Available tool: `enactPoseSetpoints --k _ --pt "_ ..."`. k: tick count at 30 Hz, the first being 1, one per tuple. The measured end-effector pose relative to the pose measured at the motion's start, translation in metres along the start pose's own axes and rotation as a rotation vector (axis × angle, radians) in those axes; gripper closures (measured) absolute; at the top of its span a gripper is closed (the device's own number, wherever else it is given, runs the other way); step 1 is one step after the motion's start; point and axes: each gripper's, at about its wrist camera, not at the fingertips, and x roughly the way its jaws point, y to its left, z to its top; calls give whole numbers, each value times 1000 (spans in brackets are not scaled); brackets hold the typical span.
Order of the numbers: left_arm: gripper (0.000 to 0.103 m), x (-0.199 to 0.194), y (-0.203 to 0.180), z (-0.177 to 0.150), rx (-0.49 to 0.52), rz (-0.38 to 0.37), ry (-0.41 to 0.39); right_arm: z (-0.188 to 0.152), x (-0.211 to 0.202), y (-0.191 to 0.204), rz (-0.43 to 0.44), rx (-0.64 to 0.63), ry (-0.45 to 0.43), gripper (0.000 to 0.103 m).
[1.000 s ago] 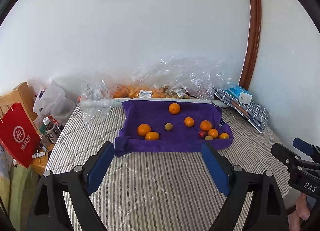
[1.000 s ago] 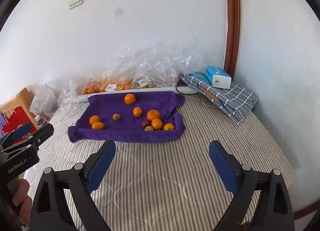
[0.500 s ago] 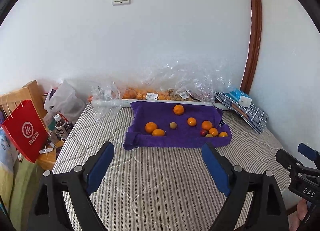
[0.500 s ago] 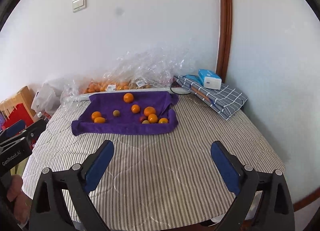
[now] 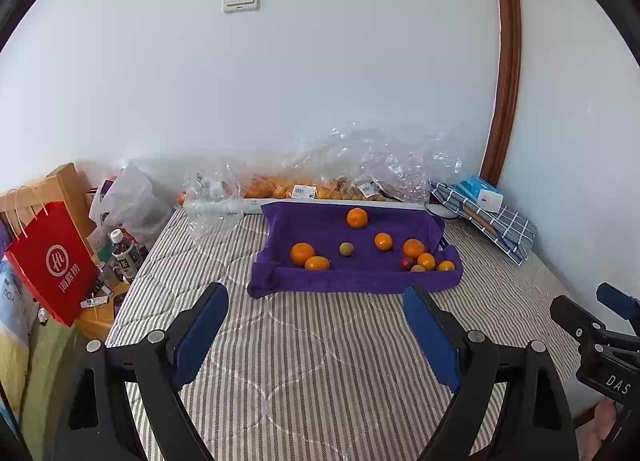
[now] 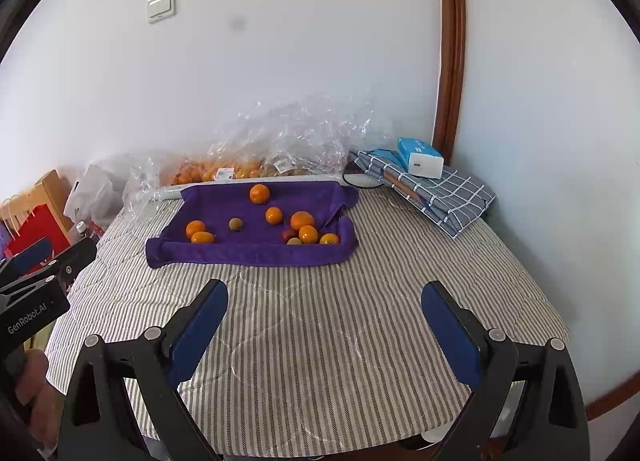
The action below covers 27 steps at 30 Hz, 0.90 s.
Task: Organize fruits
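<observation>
A purple towel (image 5: 360,279) (image 6: 256,251) lies at the far side of the striped bed and holds several oranges (image 5: 302,253) (image 6: 302,220), a small green-brown fruit (image 5: 346,249) (image 6: 235,224) and a small red fruit (image 5: 407,262). My left gripper (image 5: 316,325) is open and empty, well short of the towel. My right gripper (image 6: 326,321) is open and empty, also short of it. Each gripper shows at the edge of the other's view.
Clear plastic bags of fruit (image 5: 304,191) (image 6: 224,171) line the wall behind the towel. A folded checked cloth with a blue tissue box (image 5: 482,191) (image 6: 420,152) lies at the back right. A red paper bag (image 5: 52,261), bottles and a white bag stand left of the bed.
Both grippers have drawn back from the towel and risen; the towel and fruit look smaller and farther. Nothing was taken hold of.
</observation>
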Motion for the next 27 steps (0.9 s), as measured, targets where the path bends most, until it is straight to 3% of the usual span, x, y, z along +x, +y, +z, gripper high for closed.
enactPoseSetpoints --k 27 --pt "14 -2 8 0 -14 -8 2 1 -3 6 5 3 -5 6"
